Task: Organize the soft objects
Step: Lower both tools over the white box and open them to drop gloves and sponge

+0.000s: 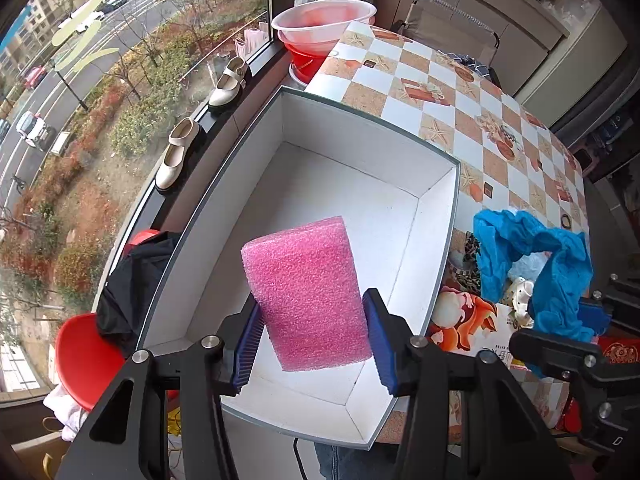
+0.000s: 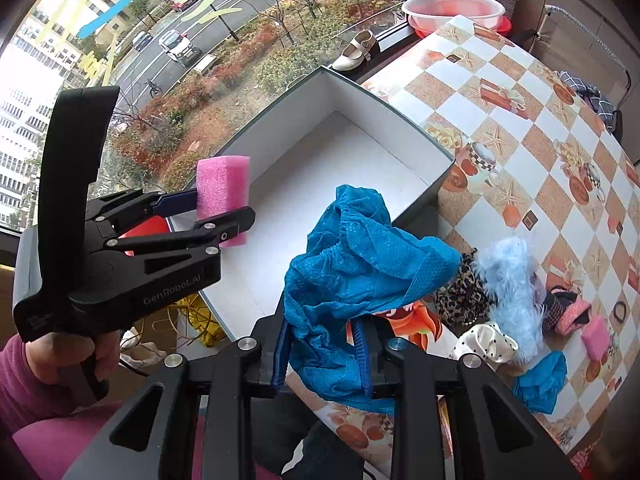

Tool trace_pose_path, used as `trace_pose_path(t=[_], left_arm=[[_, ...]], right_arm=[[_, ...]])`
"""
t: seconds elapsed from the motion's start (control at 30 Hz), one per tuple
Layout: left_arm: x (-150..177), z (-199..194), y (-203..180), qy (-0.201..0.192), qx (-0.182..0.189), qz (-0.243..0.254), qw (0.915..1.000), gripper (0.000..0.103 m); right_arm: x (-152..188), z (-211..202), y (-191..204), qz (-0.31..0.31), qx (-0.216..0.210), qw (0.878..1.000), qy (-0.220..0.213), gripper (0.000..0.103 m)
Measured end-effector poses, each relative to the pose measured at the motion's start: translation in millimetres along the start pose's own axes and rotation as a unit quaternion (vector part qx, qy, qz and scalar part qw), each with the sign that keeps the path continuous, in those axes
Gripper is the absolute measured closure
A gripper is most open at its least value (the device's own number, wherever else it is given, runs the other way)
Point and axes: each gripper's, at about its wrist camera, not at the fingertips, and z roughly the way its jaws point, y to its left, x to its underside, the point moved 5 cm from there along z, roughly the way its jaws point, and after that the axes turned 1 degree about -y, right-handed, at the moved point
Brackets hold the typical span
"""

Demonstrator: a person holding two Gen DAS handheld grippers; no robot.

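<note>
While the left gripper grasps a pink foam block above the white box, the right gripper clenches a blue shoe cover; both likely need lowering in, then releasing.

"GenRobot.AI" is showing in grey letters on the black body of the left gripper; other small print there is staying unreadable.
</note>
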Motion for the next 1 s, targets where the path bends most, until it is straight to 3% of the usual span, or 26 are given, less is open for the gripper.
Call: trace_pose_path(t=[0.5,1.0], left_arm=[[-37.4,28.9,12.8,0.016,-0.001,0.005,0.9999,0.05],[-40.8,54.4,19.5,0.041,-0.005,0.016,0.999,0.05]], right_arm=[[-58.9,34.3,-0.3,0.019,-0.009,1.0,0.014,0.074],[-94.0,62.3,-5.9,0.04,-0.02,0.999,0.02,0.074]])
